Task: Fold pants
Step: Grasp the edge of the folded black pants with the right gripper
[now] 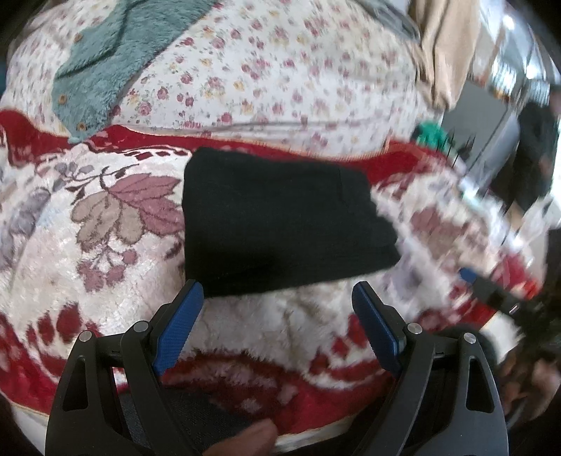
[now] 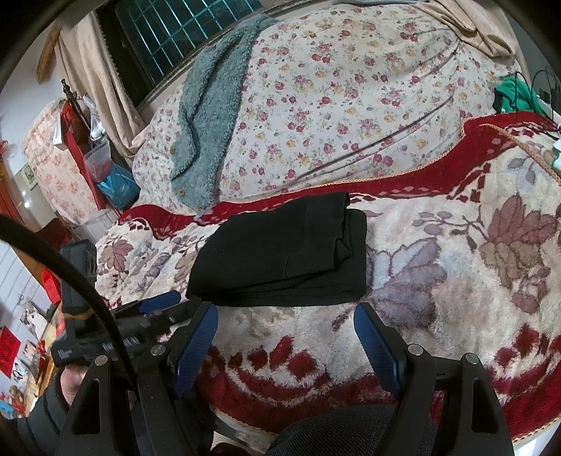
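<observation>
Curtain and window: at the far left of the right wrist view, a beige curtain hangs beside a dark barred window; well apart from the work.
Teal fleece garment: a fluffy teal piece with buttons lies draped over the floral quilt at the back of the bed, probably set aside, clear of the folding area.
Plush blanket: a red and cream leaf-patterned blanket covers the near part of the bed and serves as the folding surface.
Left gripper: the left gripper hangs just short of the near edge of the pants, blue pads wide apart with nothing between them; its left fingertip sits near the near-left corner of the pants. The view is motion-blurred.
Pants: the black pants lie on the plush blanket as a compact, layered rectangle, the far edge close to the red border. The stacked layers show in the right wrist view, with the upper layer set back from the right edge of the lower one. Judged from this, the folding looks essentially done.
Right gripper: the right gripper hovers just in front of the pants, its fingers spread and empty, which suggests release, not a fresh grasp.
Green item: a green bundle with cables sits at the far right edge of the bed, well apart.
</observation>
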Demonstrator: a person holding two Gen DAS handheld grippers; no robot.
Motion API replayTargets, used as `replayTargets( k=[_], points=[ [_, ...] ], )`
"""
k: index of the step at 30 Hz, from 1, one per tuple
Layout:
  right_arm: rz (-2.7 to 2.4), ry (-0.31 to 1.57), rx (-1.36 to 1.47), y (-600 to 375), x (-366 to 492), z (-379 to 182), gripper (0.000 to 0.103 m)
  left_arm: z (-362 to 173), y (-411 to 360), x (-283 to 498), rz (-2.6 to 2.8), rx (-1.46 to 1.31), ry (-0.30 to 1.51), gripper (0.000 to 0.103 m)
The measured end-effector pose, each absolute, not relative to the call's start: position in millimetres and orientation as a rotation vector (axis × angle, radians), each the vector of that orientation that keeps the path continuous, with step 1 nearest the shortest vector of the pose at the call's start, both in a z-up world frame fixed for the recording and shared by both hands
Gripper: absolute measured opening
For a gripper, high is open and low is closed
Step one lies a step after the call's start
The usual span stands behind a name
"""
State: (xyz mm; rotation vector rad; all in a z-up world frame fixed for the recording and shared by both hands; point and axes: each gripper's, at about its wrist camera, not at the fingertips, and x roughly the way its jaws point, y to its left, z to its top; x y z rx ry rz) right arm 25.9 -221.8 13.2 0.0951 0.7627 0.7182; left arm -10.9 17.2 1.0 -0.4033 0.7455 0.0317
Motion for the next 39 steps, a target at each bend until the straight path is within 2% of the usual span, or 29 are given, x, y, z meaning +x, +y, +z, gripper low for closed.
replayTargets(
  k=[4, 7, 10, 13, 17, 23, 29, 36, 39],
  points=[
    [0.739, 0.778, 0.169, -226, 27, 12, 0.079, 13, 34, -26, 0.002, -0.508, 0.62, 0.087],
    [0.76, 0.799, 0.376, -243, 44, 14, 0.078, 18, 38, -27, -0.033, -0.548, 0.658, 0.088],
    [0.746, 0.809, 0.697, -263, 72, 10, 0.079, 14, 40, -34, -0.029, -0.594, 0.668, 0.088],
    [0.701, 0.95, 0.826, -252, 104, -9, 0.079, 10, 47, -39, -0.002, -0.637, 0.668, 0.088],
    [0.71, 1.147, 0.813, -217, 117, -26, 0.078, 0, 58, -34, -0.005, -0.713, 0.687, 0.088],
    [0.756, 1.185, 0.823, -190, 125, -25, 0.079, -10, 76, -41, 0.093, -0.833, 0.677, 0.088],
    [0.731, 1.3, 0.767, -157, 153, -34, 0.078, -8, 76, -43, 0.133, -0.813, 0.667, 0.088],
    [0.792, 1.271, 0.688, -121, 158, -39, 0.028, 0, 72, -38, -0.028, -0.801, 0.624, 0.088],
    [0.771, 1.293, 0.664, -121, 169, -43, 0.027, 5, 71, -41, -0.051, -0.793, 0.593, 0.088]
  ],
)
